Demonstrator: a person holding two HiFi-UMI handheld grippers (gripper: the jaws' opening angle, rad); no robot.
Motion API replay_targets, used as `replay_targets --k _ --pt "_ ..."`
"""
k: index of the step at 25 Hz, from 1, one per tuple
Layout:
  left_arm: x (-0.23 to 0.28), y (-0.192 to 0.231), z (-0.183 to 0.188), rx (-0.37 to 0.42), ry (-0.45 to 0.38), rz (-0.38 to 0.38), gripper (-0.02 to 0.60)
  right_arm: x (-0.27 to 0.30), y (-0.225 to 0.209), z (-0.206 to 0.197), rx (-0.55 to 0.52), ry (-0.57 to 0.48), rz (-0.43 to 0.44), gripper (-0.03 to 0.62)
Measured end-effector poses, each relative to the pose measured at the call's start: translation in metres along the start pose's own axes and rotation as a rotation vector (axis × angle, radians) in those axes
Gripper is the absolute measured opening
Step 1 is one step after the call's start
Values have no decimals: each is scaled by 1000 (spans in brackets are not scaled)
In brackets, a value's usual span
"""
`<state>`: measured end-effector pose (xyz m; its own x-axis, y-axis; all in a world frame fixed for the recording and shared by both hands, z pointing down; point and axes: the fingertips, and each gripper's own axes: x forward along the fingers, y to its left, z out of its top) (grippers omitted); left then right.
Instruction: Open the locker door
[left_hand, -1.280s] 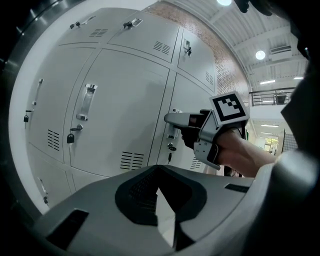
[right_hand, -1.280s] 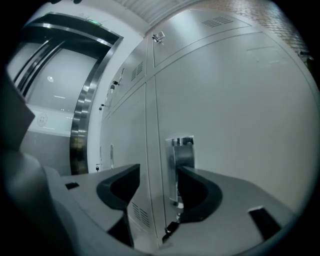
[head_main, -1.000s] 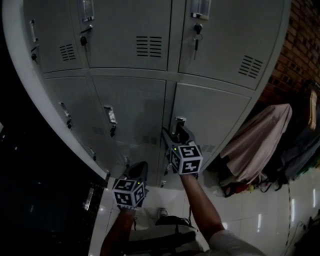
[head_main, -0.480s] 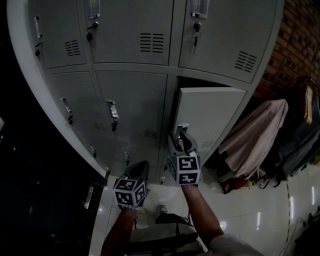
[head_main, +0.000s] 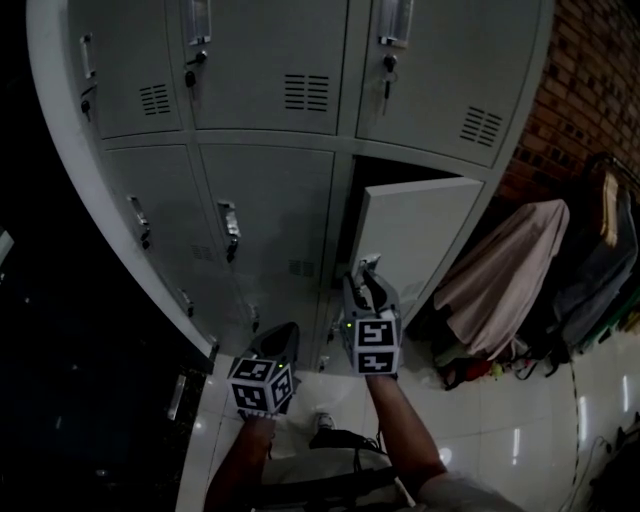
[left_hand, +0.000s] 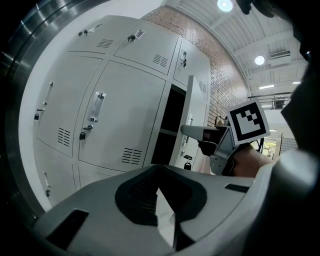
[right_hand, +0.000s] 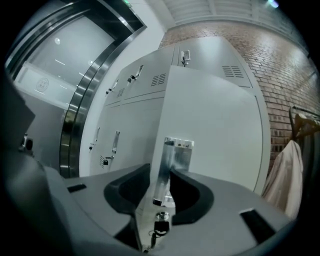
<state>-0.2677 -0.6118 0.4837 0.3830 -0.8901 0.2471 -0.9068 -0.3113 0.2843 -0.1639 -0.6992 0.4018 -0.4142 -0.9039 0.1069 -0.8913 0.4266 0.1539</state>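
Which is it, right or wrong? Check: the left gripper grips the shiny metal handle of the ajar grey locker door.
Wrong: the right gripper, jaws closing, grips the shiny metal handle of the ajar grey locker door, per the right gripper view.

A glossy pale tiled floor (head_main: 530, 440) is seen along the bottom of the head view, with lights mirrored in it. The grey lockers (head_main: 270, 210) are stood on it. A cloth-draped heap (head_main: 500, 285) is set just beside them, by the brick wall (head_main: 590, 80).
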Motion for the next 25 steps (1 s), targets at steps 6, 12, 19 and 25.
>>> replay_targets --k 6,12,19,25 --pt "-4 -15 -4 5 4 -23 -2 -20 -2 -2 22 -1 6 153" --pt "-7 -46 -14 29 23 -75 -2 -54 -7 -6 27 -5 -7 150" --pt "-13 -84 -28 45 41 -137 -2 -96 -18 -9 16 -12 -21 131" --pt "-20 -113 -44 48 63 -185 -2 -134 -36 -16 16 -3 -75 129"
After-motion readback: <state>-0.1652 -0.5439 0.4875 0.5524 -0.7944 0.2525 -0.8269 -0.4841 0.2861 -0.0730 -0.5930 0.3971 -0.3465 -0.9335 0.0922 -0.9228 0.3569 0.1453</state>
